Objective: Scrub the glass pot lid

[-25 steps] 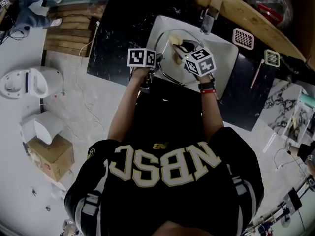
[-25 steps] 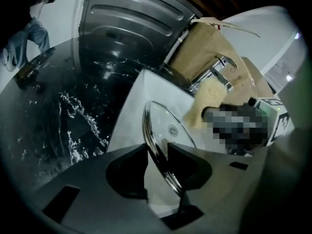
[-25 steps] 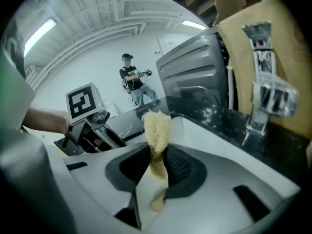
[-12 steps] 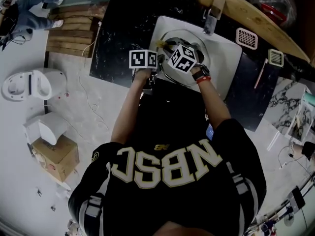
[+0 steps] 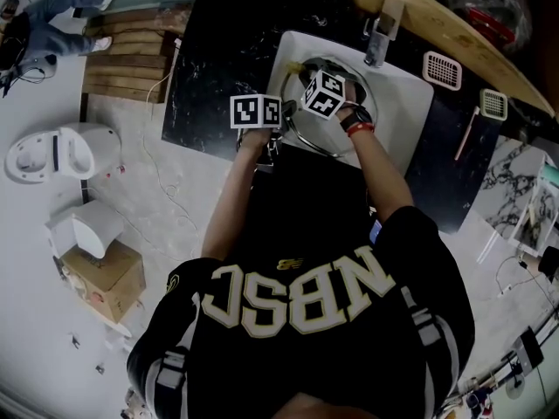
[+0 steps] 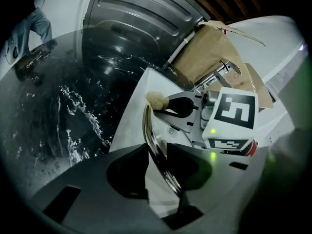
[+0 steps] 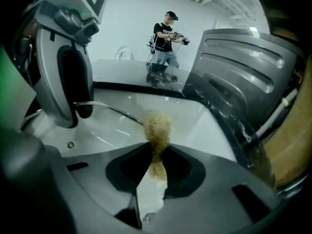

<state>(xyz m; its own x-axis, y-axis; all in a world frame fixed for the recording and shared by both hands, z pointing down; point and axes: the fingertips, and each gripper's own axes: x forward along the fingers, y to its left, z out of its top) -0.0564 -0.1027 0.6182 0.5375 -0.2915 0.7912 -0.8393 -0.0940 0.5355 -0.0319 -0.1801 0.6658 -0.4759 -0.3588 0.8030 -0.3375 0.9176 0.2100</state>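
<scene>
White ceramic forms the sink (image 5: 397,120), let into a black marbled worktop (image 5: 214,55), and in the head view the glass pot lid (image 5: 307,144) fills the basin's left half with bare basin to its right and the faucet (image 5: 383,26) at the far edge. Over the lid's near-left edge, close against the sink wall, is the left gripper (image 5: 281,116). Over its far-left part is the right gripper (image 5: 301,75), with a tan scrubber (image 5: 293,64) at its tip. In the left gripper view the lid's metal rim (image 6: 150,130) runs edge-on between the left gripper's (image 6: 157,152) fingers (image 6: 124,169), which are clamped on it from both sides. The right gripper (image 6: 229,113) sits across the glass with the scrubber (image 6: 157,100) at the lid's far rim, and the sink's white edge (image 6: 129,121) and the dark worktop (image 6: 63,116) lie just to the left. In the right gripper view the right gripper's (image 7: 155,162) fingers (image 7: 187,167) are clenched on the scrubber (image 7: 157,130), its frayed tuft sticking out past the tips and meeting the thin line of the lid's rim (image 7: 114,110). Whether it presses there I cannot tell. At the upper left the left gripper (image 7: 73,112) holds that rim. Open white basin (image 7: 195,116) lies beyond the tuft, and a person (image 7: 165,38) stands in the background.
</scene>
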